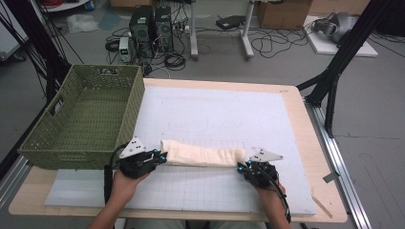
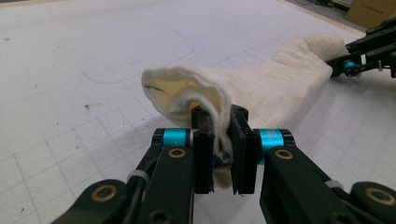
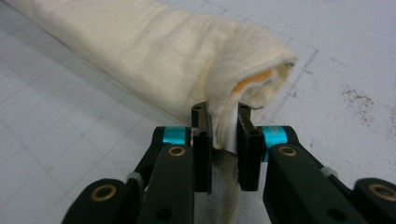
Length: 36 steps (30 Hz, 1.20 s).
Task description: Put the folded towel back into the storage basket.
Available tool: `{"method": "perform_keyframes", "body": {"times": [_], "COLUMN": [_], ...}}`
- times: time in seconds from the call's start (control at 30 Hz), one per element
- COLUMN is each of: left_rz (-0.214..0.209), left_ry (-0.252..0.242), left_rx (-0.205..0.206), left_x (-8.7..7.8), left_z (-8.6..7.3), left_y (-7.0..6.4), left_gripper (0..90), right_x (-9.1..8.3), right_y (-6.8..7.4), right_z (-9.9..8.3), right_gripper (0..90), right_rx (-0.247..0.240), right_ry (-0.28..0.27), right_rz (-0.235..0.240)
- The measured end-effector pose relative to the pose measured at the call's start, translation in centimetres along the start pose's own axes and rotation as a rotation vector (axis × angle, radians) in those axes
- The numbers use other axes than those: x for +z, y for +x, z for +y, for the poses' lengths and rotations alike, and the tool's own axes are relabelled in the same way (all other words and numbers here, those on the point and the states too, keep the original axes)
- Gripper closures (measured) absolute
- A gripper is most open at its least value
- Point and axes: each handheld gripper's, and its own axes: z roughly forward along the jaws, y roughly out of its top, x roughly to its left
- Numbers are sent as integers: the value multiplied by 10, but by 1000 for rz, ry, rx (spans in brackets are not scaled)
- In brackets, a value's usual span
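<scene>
A cream cloth (image 1: 203,155), folded into a long thick strip, lies across the near part of the white mat (image 1: 215,119). My left gripper (image 1: 163,157) is shut on its left end, and in the left gripper view the cloth (image 2: 261,88) is pinched between the jaws of the left gripper (image 2: 223,140). My right gripper (image 1: 241,165) is shut on the right end. In the right gripper view the cloth (image 3: 154,56) runs away to the upper left from the right gripper (image 3: 223,135), and a bit of orange shows inside the fold.
A green woven basket (image 1: 86,117) stands empty at the table's left, close to my left hand. Past the far table edge are computer towers (image 1: 152,28) and cables on the floor. A black stand leg (image 1: 334,71) rises at the right.
</scene>
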Motion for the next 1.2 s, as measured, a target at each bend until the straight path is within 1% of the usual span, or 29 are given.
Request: {"method": "perform_keyframes", "body": {"times": [0.1,0.13,0.3,0.37,0.47,0.5,0.57,0.63,0.67,0.77,0.9,1.0,1.1,1.13,1.2], "left_rz": [0,-2,-4,-11,-24,-34,-43,-50,-50,-58,-52,-40,-28,-21,-12], "left_ry": [-12,-15,-52,-68,-92,-98,-114,-130,-139,-166,-192,-200,-205,-211,-220], "left_rx": [-3,-3,-1,0,3,6,9,20,21,28,35,32,41,44,45], "left_x": [-2,-3,-9,-13,-17,-19,-22,-25,-27,-31,-39,-46,-53,-56,-61], "left_z": [1,2,8,10,13,15,17,21,22,26,31,35,40,41,43], "left_y": [0,0,2,3,4,5,5,5,5,6,8,12,14,16,17], "left_gripper": [809,809,809,809,809,809,809,809,808,808,809,811,810,811,811], "right_x": [-2,-3,-17,-23,-33,-35,-40,-45,-47,-49,-50,-50,-49,-48,-47], "right_y": [-4,-4,-6,-7,-10,-10,-12,-14,-15,-17,-18,-18,-16,-15,-15], "right_z": [1,1,9,12,16,17,20,25,27,33,43,51,61,64,71], "right_gripper": [818,817,816,816,815,815,815,815,815,816,816,816,815,815,815], "right_rx": [22,22,18,23,17,22,16,30,26,16,7,-3,-26,-25,-36], "right_ry": [-1,-7,-78,-108,-150,-159,-187,-217,-228,-250,-285,-309,-336,-340,-359], "right_rz": [28,37,71,87,107,112,115,128,132,132,136,146,151,157,161]}}
